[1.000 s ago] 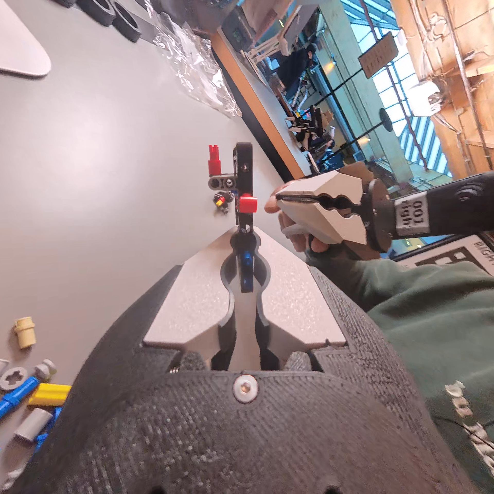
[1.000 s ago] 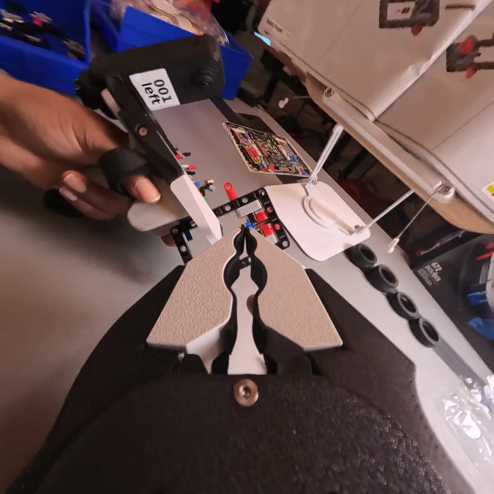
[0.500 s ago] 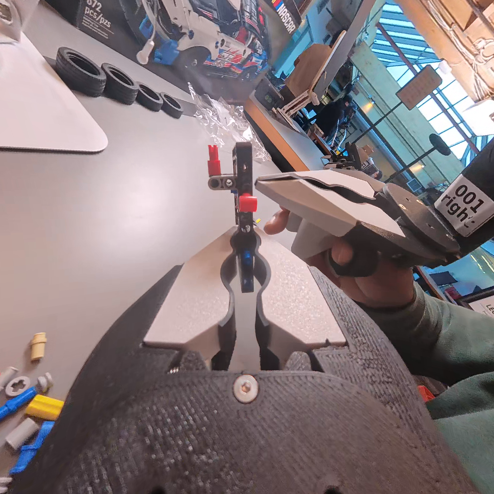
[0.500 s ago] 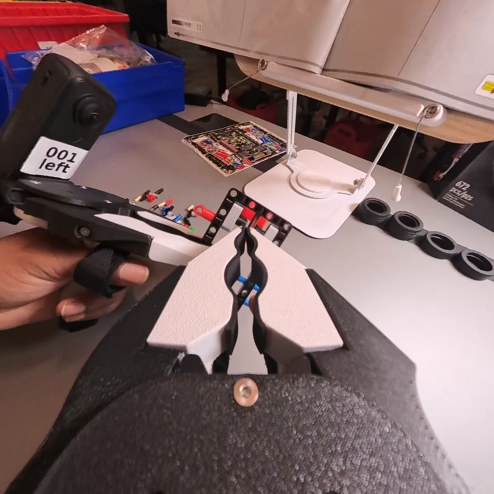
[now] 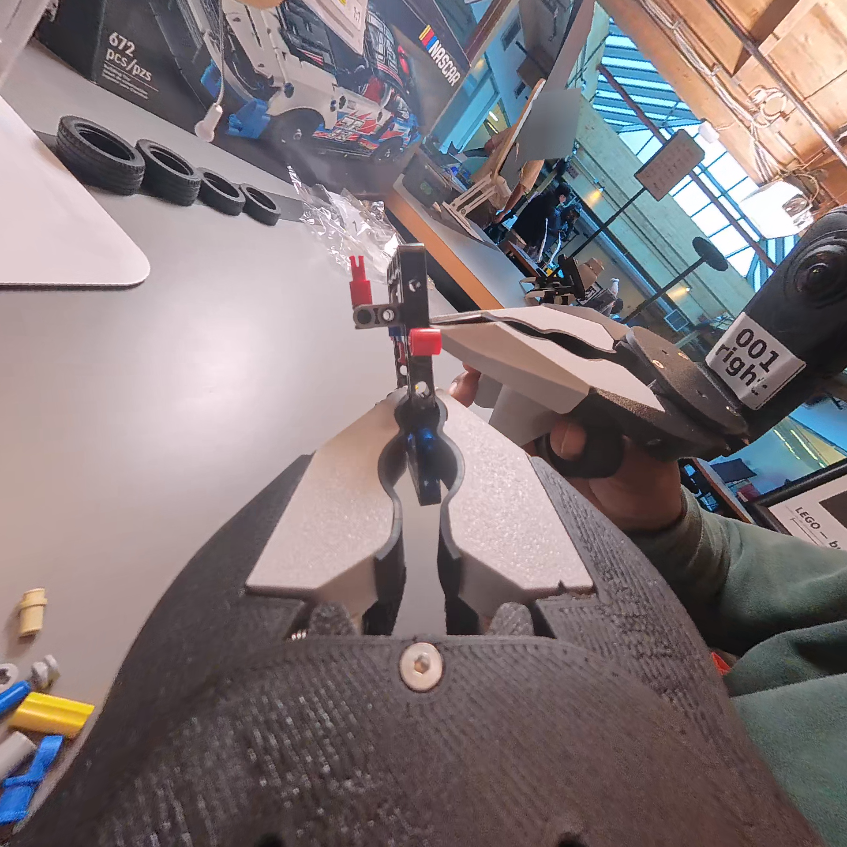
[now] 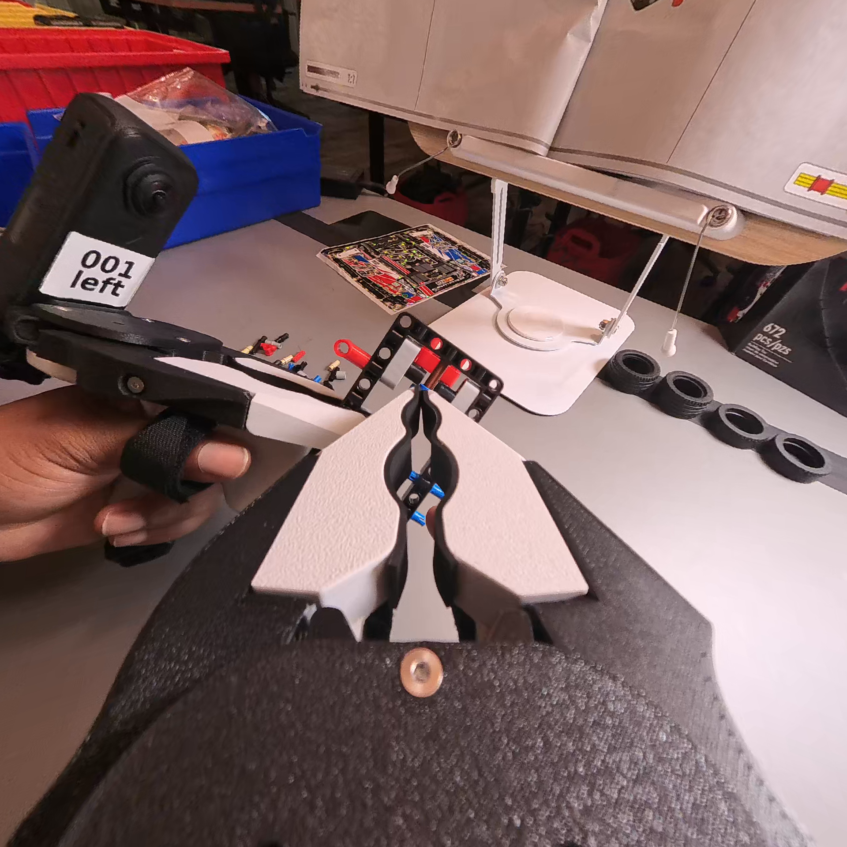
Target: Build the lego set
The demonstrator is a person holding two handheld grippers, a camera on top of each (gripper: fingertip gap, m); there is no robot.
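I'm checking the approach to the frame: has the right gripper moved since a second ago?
Yes. In the left wrist view the right gripper has closed in leftward, its tips now at the black frame clamped in the left gripper.

My right gripper (image 6: 420, 403), jaws closed tip to tip, meets the black frame assembly (image 6: 424, 366), which my left gripper (image 6: 348, 412) clamps from the left side. Blue pins (image 6: 424, 488) on the frame show through my jaw gap. Behind: sticker sheet (image 6: 405, 266), white stand base (image 6: 545, 362), four tyres (image 6: 715, 412) on the grey table (image 6: 687, 527).
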